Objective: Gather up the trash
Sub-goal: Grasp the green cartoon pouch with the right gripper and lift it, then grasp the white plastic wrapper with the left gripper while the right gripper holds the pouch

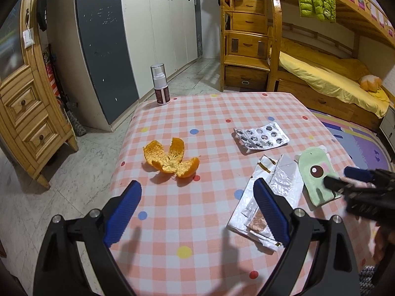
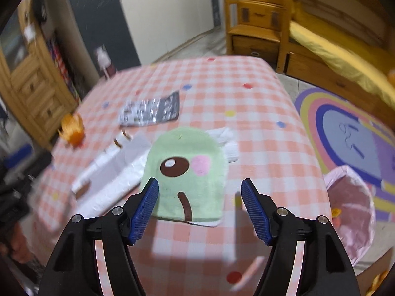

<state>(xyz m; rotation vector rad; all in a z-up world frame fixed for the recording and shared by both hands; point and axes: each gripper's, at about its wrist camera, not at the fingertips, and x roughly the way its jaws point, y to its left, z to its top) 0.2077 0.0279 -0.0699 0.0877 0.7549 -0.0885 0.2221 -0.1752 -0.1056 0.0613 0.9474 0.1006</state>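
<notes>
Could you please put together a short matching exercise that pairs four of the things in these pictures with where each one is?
Things:
1. orange peel
2. spray bottle
3. blister pack
4. pink bin bag

Places:
A. upright at the table's far corner
B. on the floor beside the table, mouth open
C. lying open on the checked cloth, ahead of the left gripper
D. flat on the cloth, beyond the silver wrapper and the green cloth with a cartoon face

Pairs: 1-C, 2-A, 3-D, 4-B
</notes>
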